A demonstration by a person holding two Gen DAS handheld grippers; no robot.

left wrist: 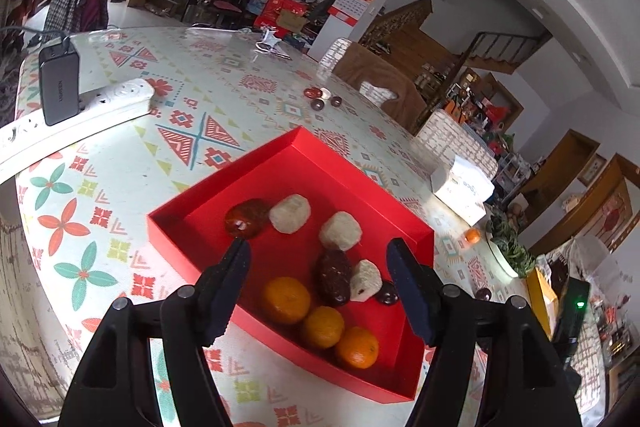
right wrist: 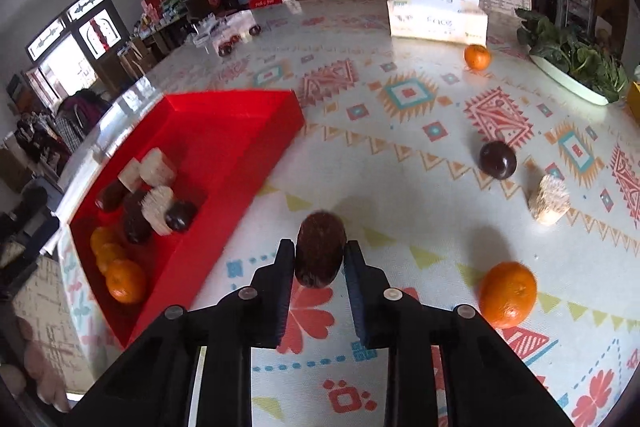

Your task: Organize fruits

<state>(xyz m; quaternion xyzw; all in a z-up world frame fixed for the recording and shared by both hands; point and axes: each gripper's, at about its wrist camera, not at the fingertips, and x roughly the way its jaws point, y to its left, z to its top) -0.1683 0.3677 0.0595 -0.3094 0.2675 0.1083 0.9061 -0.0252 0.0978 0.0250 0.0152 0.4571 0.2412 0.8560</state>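
Observation:
A red tray (left wrist: pixel 408 223) (right wrist: pixel 256 147) on the patterned table holds three oranges (left wrist: pixel 286 300), pale rough chunks (left wrist: pixel 340 230) and dark brown fruits (left wrist: pixel 334 277). My left gripper (left wrist: pixel 318 247) is open and empty above the tray's near part. My right gripper (right wrist: pixel 318 247) is shut on a dark brown oval fruit (right wrist: pixel 320 251), held above the table right of the tray. Loose on the table in the right wrist view are an orange (right wrist: pixel 507 294), a dark round fruit (right wrist: pixel 497 159), a pale chunk (right wrist: pixel 549 199) and a far orange (right wrist: pixel 477 57).
A tissue box (right wrist: pixel 438 9) and a dish of green leaves (right wrist: pixel 576 67) stand at the table's far side. A white power strip (left wrist: pixel 80 111) with a dark charger (left wrist: pixel 59 87) lies left of the tray. Small dark fruits (left wrist: pixel 320 98) lie further off.

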